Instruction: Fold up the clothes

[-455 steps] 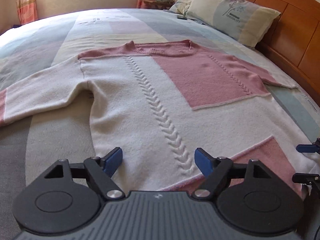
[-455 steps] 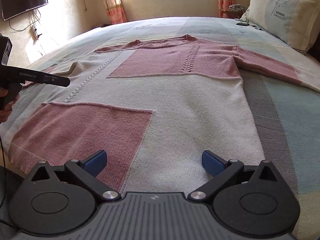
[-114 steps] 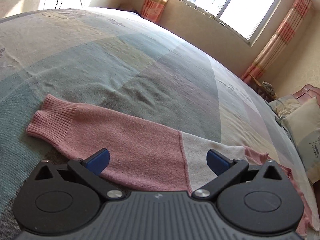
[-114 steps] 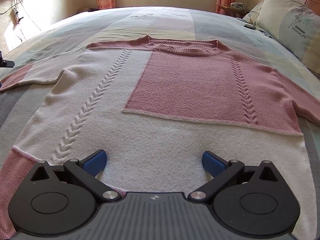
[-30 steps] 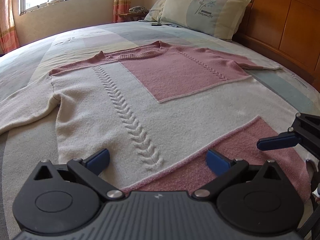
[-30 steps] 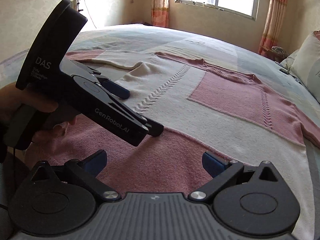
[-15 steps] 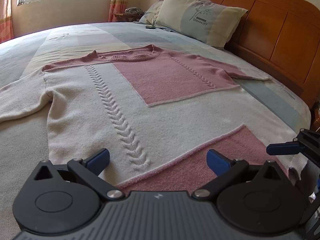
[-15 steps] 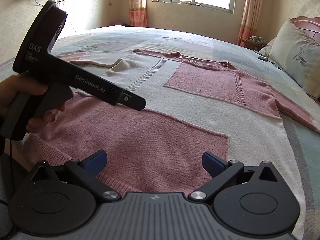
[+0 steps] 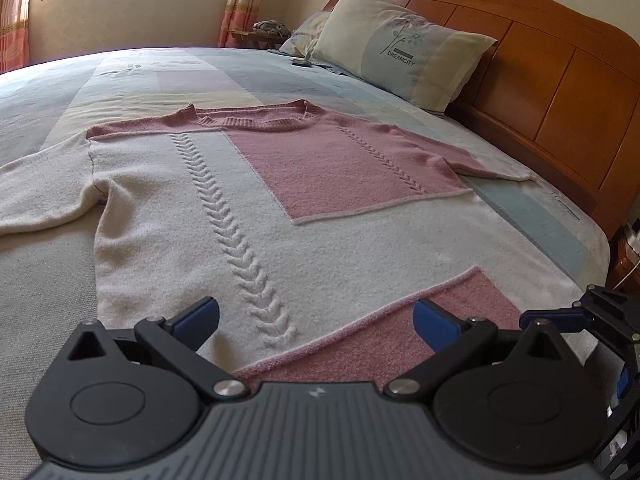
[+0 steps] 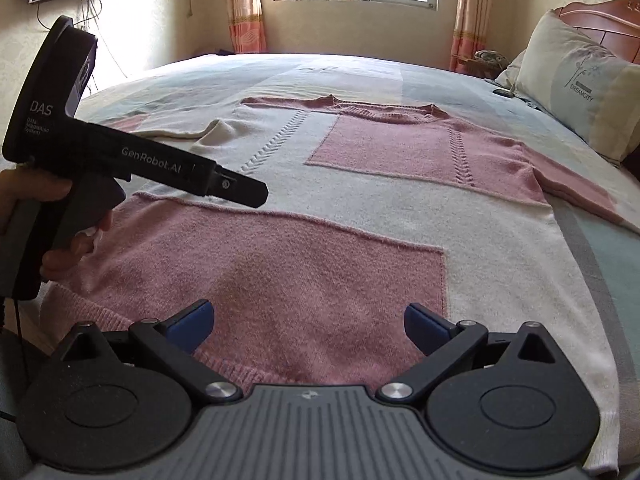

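Observation:
A pink and cream knitted sweater (image 9: 320, 216) lies flat, front up, on the bed, its neck toward the far side and its hem near me. My left gripper (image 9: 316, 318) stands open just above the hem, over the cable stitch and the pink hem patch. In the right wrist view the same sweater (image 10: 360, 208) fills the bed, and my right gripper (image 10: 306, 322) is open over the pink hem patch, nothing between its fingers. The left gripper's body (image 10: 140, 160), held by a hand (image 10: 24, 196), hovers at the left above the sweater.
A pillow (image 9: 404, 50) leans on the wooden headboard (image 9: 560, 76) to the right. The left sleeve (image 9: 44, 184) spreads over the patchwork bedspread (image 9: 120, 84). A nightstand (image 9: 626, 256) sits past the bed's right corner. Window and curtains are on the far wall.
Both grippers have swung a little to face the sweater more squarely from the hem. The right gripper has moved right, away from the left one. Neither has taken hold of anything.

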### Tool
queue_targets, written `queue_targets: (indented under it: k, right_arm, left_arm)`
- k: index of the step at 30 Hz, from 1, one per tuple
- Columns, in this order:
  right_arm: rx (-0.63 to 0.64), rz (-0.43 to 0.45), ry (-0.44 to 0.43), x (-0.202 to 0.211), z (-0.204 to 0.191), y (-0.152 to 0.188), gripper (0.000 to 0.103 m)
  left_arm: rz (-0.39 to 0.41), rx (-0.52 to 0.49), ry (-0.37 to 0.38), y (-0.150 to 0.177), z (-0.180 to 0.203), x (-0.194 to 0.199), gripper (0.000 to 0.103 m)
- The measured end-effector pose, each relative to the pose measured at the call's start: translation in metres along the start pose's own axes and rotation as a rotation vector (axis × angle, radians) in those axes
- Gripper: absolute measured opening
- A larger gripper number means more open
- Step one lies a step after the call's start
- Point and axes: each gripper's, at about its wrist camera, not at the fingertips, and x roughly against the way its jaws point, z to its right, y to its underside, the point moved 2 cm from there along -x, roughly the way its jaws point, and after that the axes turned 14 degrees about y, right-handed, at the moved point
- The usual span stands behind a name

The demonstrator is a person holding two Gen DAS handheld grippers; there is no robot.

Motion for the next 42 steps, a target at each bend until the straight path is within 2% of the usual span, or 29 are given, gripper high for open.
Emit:
queue_targets:
  k: [3,6,11,14,18,22,25,30,32,34,35,37,40,42]
  right_arm:
    - [0.036,0.017,0.005,-0.013,-0.014,-0.012,0.103]
    - [0.049,-0.026,0.042,-0.024,-0.017,-0.008,0.103]
    - [0.043,-0.038,0.026,-0.002,0.000,0.019,0.103]
    - [0.054,-0.065,0.011,0.005,0.003,0.016,0.103]
    - [0.010,-0.010,0.067,0.000,0.011,-0.002,0.103]
    - [-0.025,-0.093,0.077,-0.014,0.018,0.006,0.103]
    - [0.012,-0.066,0.074,-0.004,0.016,0.020,0.103]
    - [0.038,-0.036,0.102,0.001,0.032,0.011,0.103]
    - [0.001,-0.035,0.161,-0.004,0.048,0.009,0.103]
    - [-0.065,-0.082,0.205,-0.011,0.068,0.014,0.103]
    - [-0.105,-0.110,0.211,-0.014,0.078,0.019,0.103]
    - [-0.167,-0.100,0.183,-0.009,0.092,0.031,0.103]
    - [-0.113,-0.095,0.198,-0.002,0.088,0.041,0.103]
    - [-0.132,-0.095,0.205,-0.002,0.088,0.042,0.103]
  left_arm:
    - [0.006,0.010,0.002,-0.001,-0.001,0.001,0.102]
    - [0.013,0.020,0.003,-0.002,-0.003,0.002,0.102]
    - [0.026,0.026,0.002,-0.003,-0.003,0.004,0.102]
    - [0.025,0.023,0.006,-0.003,-0.002,0.003,0.102]
    - [0.019,0.011,0.001,-0.004,0.002,0.000,0.102]
    - [0.022,0.006,0.002,-0.007,0.005,-0.003,0.102]
    - [0.026,0.004,0.005,-0.010,0.007,-0.005,0.102]
    - [0.015,0.002,0.000,-0.012,0.012,-0.013,0.102]
    - [0.009,0.000,0.001,-0.014,0.015,-0.016,0.102]
    - [0.006,0.002,-0.004,-0.016,0.016,-0.019,0.102]
    - [0.005,0.006,-0.006,-0.017,0.016,-0.020,0.102]
    - [-0.001,0.021,-0.009,-0.018,0.014,-0.023,0.102]
    - [-0.020,0.049,-0.030,-0.018,0.010,-0.030,0.102]
    - [-0.025,0.047,-0.048,-0.017,0.010,-0.032,0.102]
